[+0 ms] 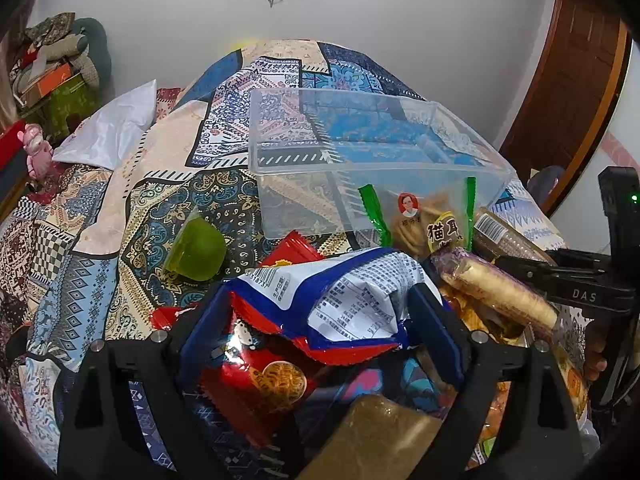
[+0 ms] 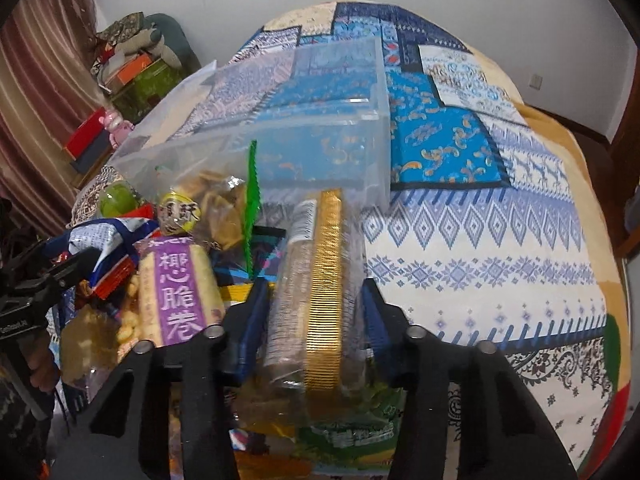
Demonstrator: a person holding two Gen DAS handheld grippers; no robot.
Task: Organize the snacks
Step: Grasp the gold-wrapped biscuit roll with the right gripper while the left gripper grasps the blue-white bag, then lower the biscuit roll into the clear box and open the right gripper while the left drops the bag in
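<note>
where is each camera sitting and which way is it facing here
Left wrist view: sits on the left gripper, looking forward and down over a snack pile on a patterned bedspread; its open fingers straddle a blue and white packet; the right gripper shows at right.
Right wrist view: sits on the right gripper, looking down the bed; its fingers press a clear packet with a gold strip; the left gripper shows at left.
Both share the clear plastic box, green jelly cup and purple roll packet.

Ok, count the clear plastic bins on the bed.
1. The clear bin stands on the patterned bedspread just beyond the snack pile, empty except for a green-edged packet leaning at its near wall.
</note>
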